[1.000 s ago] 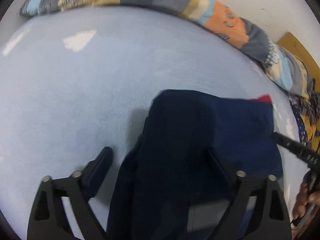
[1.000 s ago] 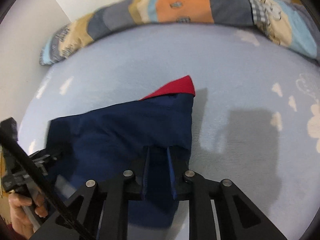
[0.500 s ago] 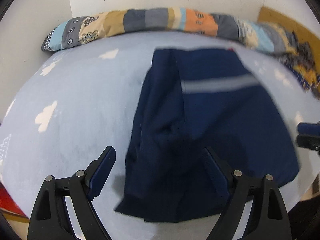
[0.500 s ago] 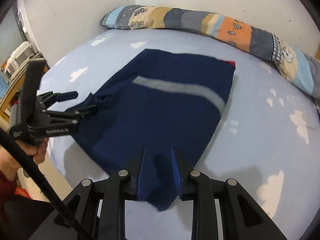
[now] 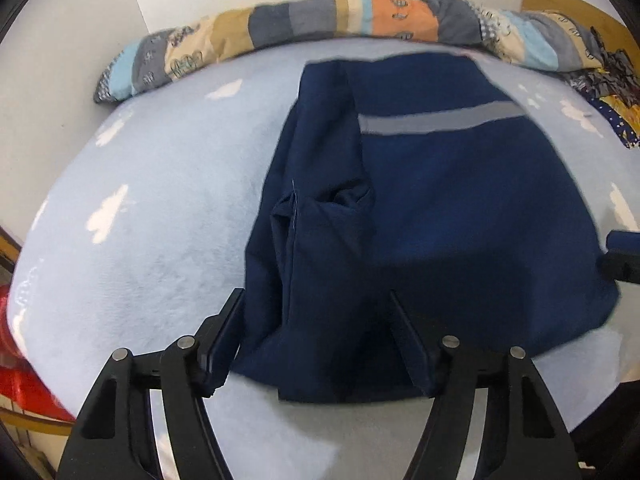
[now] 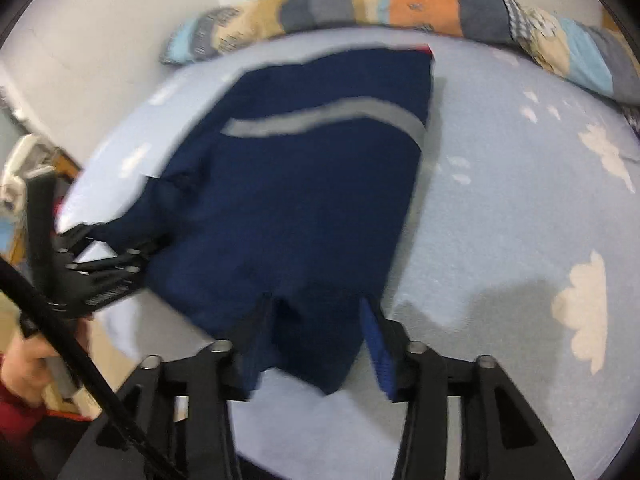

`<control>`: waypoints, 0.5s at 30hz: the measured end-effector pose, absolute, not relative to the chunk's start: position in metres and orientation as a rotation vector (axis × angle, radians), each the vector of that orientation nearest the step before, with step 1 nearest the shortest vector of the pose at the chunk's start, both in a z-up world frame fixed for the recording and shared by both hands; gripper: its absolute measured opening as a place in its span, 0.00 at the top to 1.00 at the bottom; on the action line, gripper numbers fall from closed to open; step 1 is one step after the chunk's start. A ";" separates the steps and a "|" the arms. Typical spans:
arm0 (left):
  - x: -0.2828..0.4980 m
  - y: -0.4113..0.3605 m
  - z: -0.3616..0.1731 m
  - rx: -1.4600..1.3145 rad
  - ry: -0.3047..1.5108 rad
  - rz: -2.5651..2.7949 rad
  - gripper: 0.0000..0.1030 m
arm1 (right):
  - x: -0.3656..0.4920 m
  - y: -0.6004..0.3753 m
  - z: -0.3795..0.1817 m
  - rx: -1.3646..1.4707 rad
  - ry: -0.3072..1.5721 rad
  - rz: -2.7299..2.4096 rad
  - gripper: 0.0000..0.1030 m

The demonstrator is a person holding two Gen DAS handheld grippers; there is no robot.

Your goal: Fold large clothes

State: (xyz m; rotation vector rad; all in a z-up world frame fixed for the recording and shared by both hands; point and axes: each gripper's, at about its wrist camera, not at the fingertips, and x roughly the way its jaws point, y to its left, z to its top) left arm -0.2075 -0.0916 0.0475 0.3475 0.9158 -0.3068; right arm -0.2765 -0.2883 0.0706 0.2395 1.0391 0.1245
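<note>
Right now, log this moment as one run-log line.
stage: fold laid down | navy garment flat on bed | left gripper open | right gripper open | pillow behind

A navy garment [image 5: 460, 216] with one grey stripe [image 5: 440, 122] across it lies spread flat just ahead of the left gripper [image 5: 316, 344], its near hem between that gripper's fingers, left side bunched.
</note>
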 end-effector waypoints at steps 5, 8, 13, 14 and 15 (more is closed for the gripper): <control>-0.229 -0.095 0.073 0.375 0.847 -0.283 0.32 | -0.300 -0.271 0.098 0.140 0.988 0.127 0.54; -0.239 -0.105 0.077 0.413 0.828 -0.290 0.32 | -0.301 -0.259 0.091 0.081 0.996 0.128 0.59; -0.238 -0.118 0.060 0.516 0.837 -0.273 0.32 | -0.291 -0.249 0.067 0.053 1.034 0.120 0.65; -0.237 -0.119 0.055 0.537 0.839 -0.265 0.32 | -0.290 -0.250 0.066 0.060 1.037 0.120 0.65; -0.234 -0.119 0.049 0.554 0.845 -0.258 0.31 | -0.288 -0.252 0.066 0.077 1.044 0.124 0.65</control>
